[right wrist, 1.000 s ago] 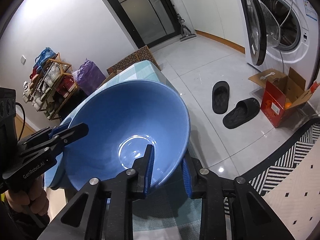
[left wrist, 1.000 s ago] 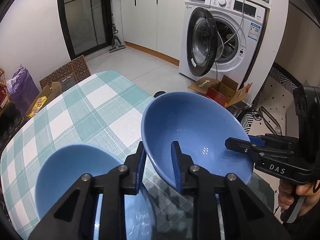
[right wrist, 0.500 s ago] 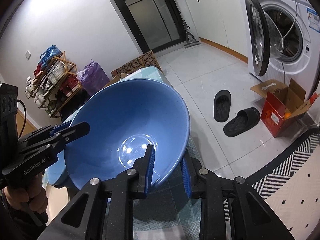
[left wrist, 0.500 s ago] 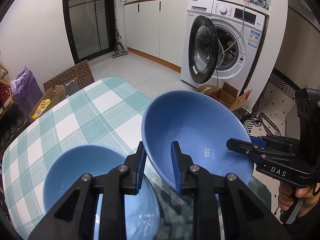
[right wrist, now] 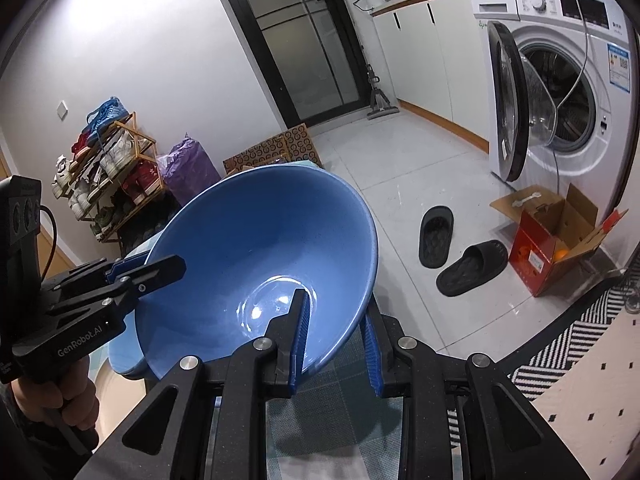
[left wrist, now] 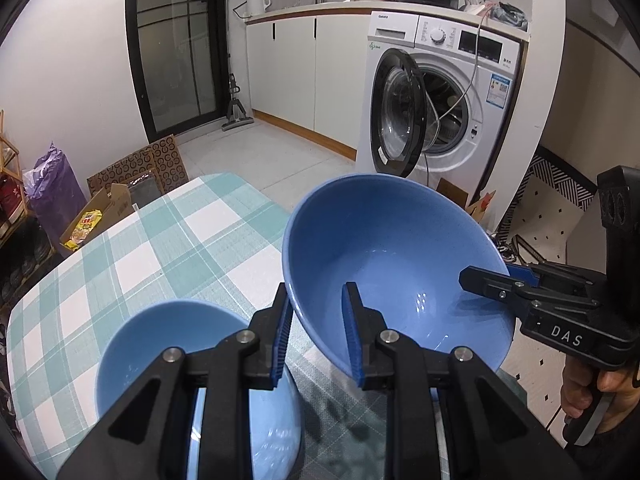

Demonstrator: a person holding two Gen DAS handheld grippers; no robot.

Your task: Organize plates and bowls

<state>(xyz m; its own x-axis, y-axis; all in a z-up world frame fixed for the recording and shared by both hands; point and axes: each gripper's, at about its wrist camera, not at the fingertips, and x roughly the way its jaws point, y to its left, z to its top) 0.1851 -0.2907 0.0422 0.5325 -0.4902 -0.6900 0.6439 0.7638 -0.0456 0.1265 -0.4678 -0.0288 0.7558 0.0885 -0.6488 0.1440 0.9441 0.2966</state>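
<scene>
Left wrist view: large blue bowl (left wrist: 392,256), pinched at opposite rims by left gripper (left wrist: 316,332) and right gripper (right wrist: 334,340) (both clamped), hung tilted above checked table (left wrist: 132,240); smaller bowl (left wrist: 168,344) lay lower-left, apparently nearer the left hand.

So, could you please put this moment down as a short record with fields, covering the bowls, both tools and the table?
held item: large blue bowl, tilted, off the table
left tool: shut on the bowl's near rim
right tool: shut on the opposite rim
second bowl: lighter blue bowl, resting on the table, beside the left tool
table: green and white checked cloth
background: washing machine with its door open, slippers on the floor
</scene>
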